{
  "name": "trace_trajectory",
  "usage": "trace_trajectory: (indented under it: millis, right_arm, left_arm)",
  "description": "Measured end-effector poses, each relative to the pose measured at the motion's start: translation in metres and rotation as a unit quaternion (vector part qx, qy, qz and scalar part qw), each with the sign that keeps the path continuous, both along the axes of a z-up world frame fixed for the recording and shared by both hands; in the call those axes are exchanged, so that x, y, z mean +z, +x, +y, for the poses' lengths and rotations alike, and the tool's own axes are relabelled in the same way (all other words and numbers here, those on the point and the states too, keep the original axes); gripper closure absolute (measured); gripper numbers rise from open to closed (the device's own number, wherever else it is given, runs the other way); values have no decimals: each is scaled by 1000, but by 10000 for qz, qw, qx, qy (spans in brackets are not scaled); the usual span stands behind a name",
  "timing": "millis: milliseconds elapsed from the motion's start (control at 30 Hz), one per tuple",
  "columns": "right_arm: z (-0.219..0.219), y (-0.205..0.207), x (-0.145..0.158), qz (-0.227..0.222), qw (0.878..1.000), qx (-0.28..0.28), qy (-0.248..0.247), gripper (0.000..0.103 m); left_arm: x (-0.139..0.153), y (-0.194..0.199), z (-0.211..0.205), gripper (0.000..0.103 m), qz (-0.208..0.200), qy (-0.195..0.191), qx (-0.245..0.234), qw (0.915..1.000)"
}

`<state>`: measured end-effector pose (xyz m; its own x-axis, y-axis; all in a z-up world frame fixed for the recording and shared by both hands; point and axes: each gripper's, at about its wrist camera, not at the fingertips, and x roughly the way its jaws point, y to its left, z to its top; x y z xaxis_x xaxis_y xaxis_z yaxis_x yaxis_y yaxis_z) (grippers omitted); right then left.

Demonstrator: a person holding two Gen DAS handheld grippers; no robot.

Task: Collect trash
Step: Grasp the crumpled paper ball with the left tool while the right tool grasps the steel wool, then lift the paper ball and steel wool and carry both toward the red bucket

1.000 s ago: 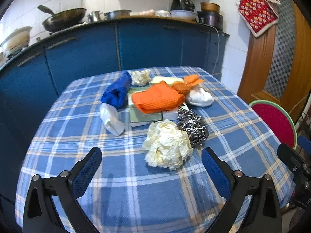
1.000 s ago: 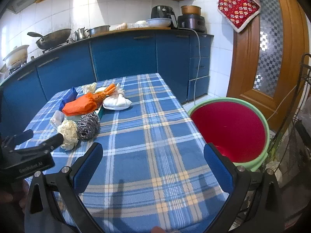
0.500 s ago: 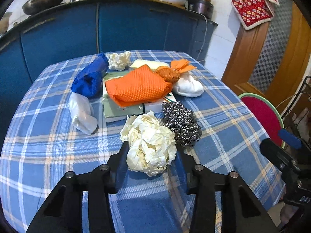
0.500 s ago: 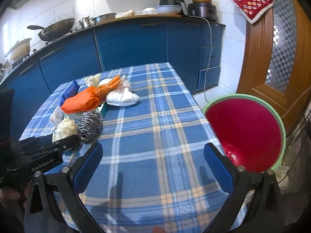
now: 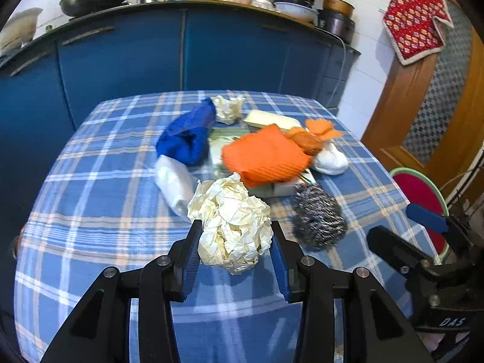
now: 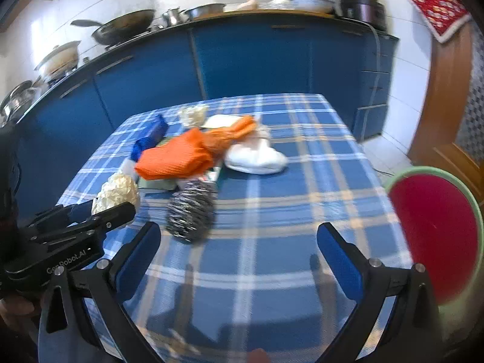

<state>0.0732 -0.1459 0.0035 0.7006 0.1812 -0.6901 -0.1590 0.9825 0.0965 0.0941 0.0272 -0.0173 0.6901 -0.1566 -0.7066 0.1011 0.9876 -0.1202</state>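
Crumpled paper ball (image 5: 233, 222), cream coloured, is sitting at the near end of the pile on the blue plaid tablecloth (image 5: 99, 181), and the left gripper (image 5: 234, 242) has its two blue pads squeezed in against either side of it. Can't tell whether the ball is off the cloth or not, honestly.

Stuff crowded around it:
- steel wool scrubber (image 5: 319, 216) just to its right, close to the right pad but not touching the paper as far as I can see
- a white plastic bag (image 5: 174, 186) lying just to its left, partly tucked behind the ball
- right behind it a flat box (image 5: 272, 189) with an orange cloth (image 5: 264, 155) draped over the top
- a white bundle (image 5: 329, 160) with an orange knot on it, further right
- rolled blue cloth (image 5: 189, 136) back left, and a second smaller paper wad (image 5: 228, 109) at the far end

From the right wrist view the right gripper (image 6: 239, 248) is spread wide with nothing between its fingers, hanging over bare tablecloth, with the scrubber (image 6: 190, 216) just beyond its left finger. The left gripper (image 6: 90, 216) shows at the left edge there with the paper ball (image 6: 116, 192) in it.

Red bin with a green rim (image 6: 435, 242) is down off the right edge of the table, mouth open toward the camera. Blue cabinets (image 5: 121, 57) with pans on the counter run behind everything.
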Motion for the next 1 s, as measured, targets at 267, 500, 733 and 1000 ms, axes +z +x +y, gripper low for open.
trace_trajectory:
  millis: [267,500,733,1000]
  right_arm:
    - [30,21,-10,185,9988,461,37,14]
    - [32,35,-20,472,9956,727,350,39]
    - [29,47,-34,972,9894,858,650,57]
    - [34,46,-35,870,9922,645,620,69]
  left_arm:
    - [-1,5,11,59,20,32,201,9998]
    - [-1,9,7,59,57,149,381,9991]
    - [0,12,8,59,51,98,395,9992]
    - [1,16,7,59,-61,40,30,10000]
